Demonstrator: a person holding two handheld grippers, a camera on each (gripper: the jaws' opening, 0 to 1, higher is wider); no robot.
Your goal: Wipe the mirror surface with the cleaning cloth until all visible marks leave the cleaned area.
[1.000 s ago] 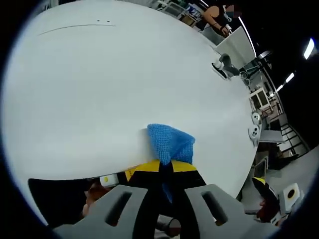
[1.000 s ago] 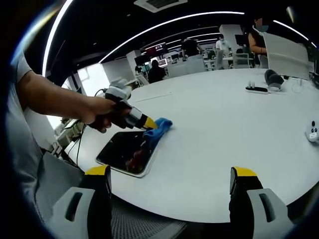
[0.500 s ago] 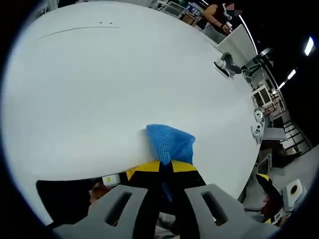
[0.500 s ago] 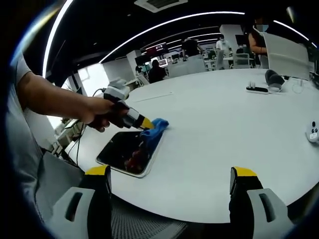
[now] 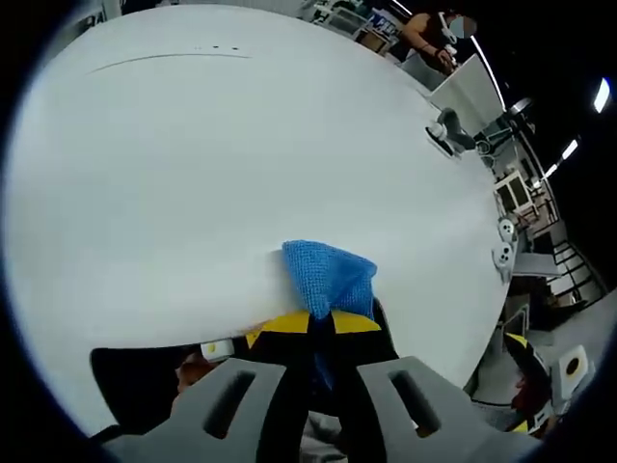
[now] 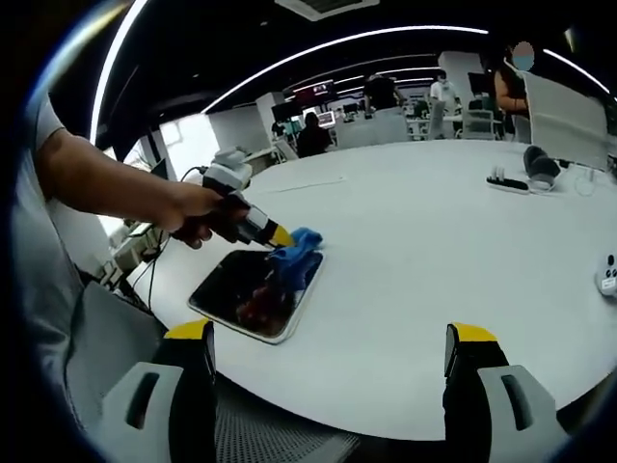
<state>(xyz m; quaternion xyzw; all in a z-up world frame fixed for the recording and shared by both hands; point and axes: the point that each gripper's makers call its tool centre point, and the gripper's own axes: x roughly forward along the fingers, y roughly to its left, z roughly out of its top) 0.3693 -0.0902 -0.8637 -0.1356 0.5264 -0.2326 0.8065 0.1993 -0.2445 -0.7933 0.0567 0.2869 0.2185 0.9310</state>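
In the left gripper view my left gripper (image 5: 317, 326) is shut on a blue cleaning cloth (image 5: 331, 276), which sticks out past the yellow-tipped jaws over the white table (image 5: 193, 174). A dark strip of the mirror (image 5: 145, 376) shows below it. In the right gripper view the mirror (image 6: 253, 294) lies flat near the table's left front edge. The left gripper (image 6: 281, 237), held by a hand, presses the blue cloth (image 6: 299, 253) on the mirror's far right corner. My right gripper (image 6: 330, 359) stands open above the table's front edge, well right of the mirror.
Headphones (image 6: 540, 166) and a power strip (image 6: 506, 182) sit at the table's far right, and a small white device (image 6: 607, 275) at the right edge. People stand or sit beyond the table. The white table (image 6: 434, 251) spreads wide between mirror and headphones.
The left gripper with the cloth has slid back a little along the mirror's far edge, toward the person. The right gripper stays open and nearly still.
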